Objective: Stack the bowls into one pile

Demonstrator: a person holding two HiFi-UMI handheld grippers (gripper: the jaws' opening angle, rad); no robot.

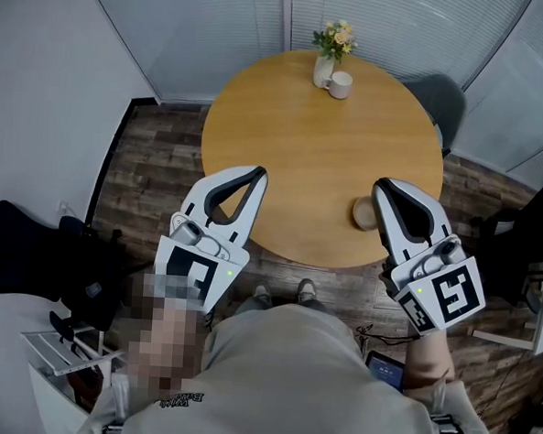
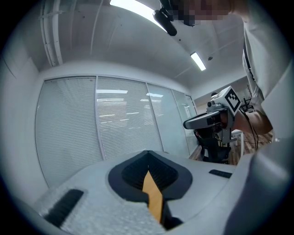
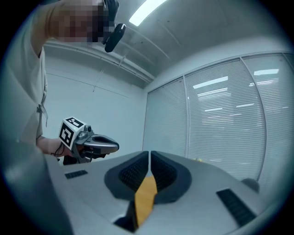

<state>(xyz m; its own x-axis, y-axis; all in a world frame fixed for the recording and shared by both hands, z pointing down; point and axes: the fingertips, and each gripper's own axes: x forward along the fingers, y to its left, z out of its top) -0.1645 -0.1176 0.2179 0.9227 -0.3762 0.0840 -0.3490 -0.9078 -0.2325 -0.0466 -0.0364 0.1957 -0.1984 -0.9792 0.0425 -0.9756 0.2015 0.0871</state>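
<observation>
In the head view a small beige bowl [image 1: 363, 212] sits on the round wooden table [image 1: 322, 141] near its front right edge; I cannot tell whether it is one bowl or a pile. My right gripper [image 1: 381, 184] hovers just right of it, shut and holding nothing, and hides part of its right side. My left gripper [image 1: 260, 172] is over the table's front left edge, also shut and empty. Both gripper views point up toward the blinds and ceiling, with the jaws pressed together [image 2: 148, 153] [image 3: 149, 153]. No bowl shows in either.
A white vase of flowers [image 1: 325, 66] and a white cup [image 1: 340, 85] stand at the table's far edge. A grey chair [image 1: 441, 101] is at the back right, a black chair [image 1: 31, 247] and a white rack [image 1: 57, 354] at the left.
</observation>
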